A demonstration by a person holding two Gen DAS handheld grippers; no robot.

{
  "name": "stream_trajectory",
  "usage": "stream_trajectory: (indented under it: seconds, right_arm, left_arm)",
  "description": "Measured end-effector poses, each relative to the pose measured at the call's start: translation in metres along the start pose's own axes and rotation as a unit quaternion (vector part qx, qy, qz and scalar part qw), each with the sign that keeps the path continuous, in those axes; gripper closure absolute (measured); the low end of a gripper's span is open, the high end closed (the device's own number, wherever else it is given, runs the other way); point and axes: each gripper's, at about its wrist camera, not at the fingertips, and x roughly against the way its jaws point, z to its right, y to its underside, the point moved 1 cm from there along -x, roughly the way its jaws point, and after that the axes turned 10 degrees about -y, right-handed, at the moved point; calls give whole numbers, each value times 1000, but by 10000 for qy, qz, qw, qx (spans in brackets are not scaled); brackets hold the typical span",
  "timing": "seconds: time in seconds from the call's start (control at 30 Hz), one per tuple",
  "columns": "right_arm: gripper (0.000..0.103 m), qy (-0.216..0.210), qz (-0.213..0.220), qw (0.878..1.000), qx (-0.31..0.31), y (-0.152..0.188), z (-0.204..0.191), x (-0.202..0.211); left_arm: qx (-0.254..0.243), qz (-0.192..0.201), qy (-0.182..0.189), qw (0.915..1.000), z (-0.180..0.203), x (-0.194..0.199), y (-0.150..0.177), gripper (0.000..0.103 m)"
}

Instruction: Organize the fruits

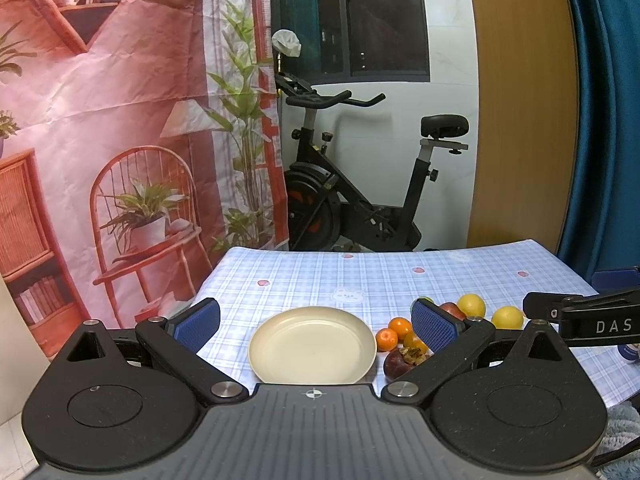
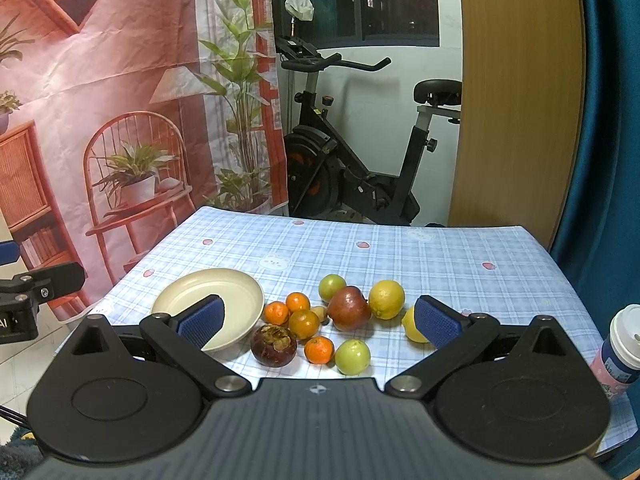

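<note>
On the far left hangs a printed backdrop (image 2: 100, 100) showing a chair, shelves and plants. To the right of it, behind the worktop (image 2: 400, 256), stands a black exercise bike (image 2: 352, 176), then a wooden panel (image 2: 516, 100) and a blue curtain (image 2: 608, 140).

The worktop carries a blue checked cloth. On its left part lies a cream plate (image 2: 240, 292), with nothing in it. The left claw (image 1: 316, 322) is wide open and holds nothing; the plate (image 1: 312, 344) lies between its two blue pads in the left wrist view.

Just to the right of the plate the fruits lie in a loose group. A dark purple mangosteen (image 2: 273, 345) is close beside the plate rim, its dry calyx turned up toward the camera. Around it are four small mandarins: one (image 2: 276, 313) and another (image 2: 297, 303) behind, a darker one (image 2: 304, 324) in the middle, and one (image 2: 319, 350) in front. A small brownish fruit (image 2: 320, 313) lies between the mandarins and a red apple (image 2: 349, 309). Behind the apple is a green fruit (image 2: 332, 287); a second green fruit (image 2: 352, 357) lies in front. A lemon (image 2: 386, 299) touches the apple on the right, its long axis about upright in the view. A second lemon (image 2: 412, 326) is partly hidden by the right pad.

The right claw (image 2: 320, 320) is also wide open, empty, and the fruit group lies between its pads.

On the far right edge stands a cup with a white lid (image 2: 624, 344).
</note>
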Motion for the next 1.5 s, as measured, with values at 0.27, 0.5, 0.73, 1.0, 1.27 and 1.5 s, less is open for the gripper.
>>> stream_trajectory:
  seconds: [0.27,0.5,0.73,1.0,1.27,1.5]
  right_arm:
    - [0,-11,-4,10000,-9,0,-1,0]
    - [0,-20,26,10000,-11,1,-1,1]
    - [0,40,64,10000,-23,0,-1,2]
    - [0,-123,724,9973,-88,-15,23,0]
    - [0,18,1532,9881,-122,-22,50,-13]
    - [0,-419,1632,9849,-390,-23,75,-41]
  left_arm:
    - [39,14,-10,10000,-1,1,-1,0]
    - [131,-12,-25,9999,-4,0,-1,0]
    - [188,-17,10,9998,-7,-3,-2,0]
    - [120,313,-123,9994,-5,-22,-14,0]
    - [144,224,-253,9993,-4,-58,-18,7]
    - [208,152,-174,9995,-3,-84,-19,16]
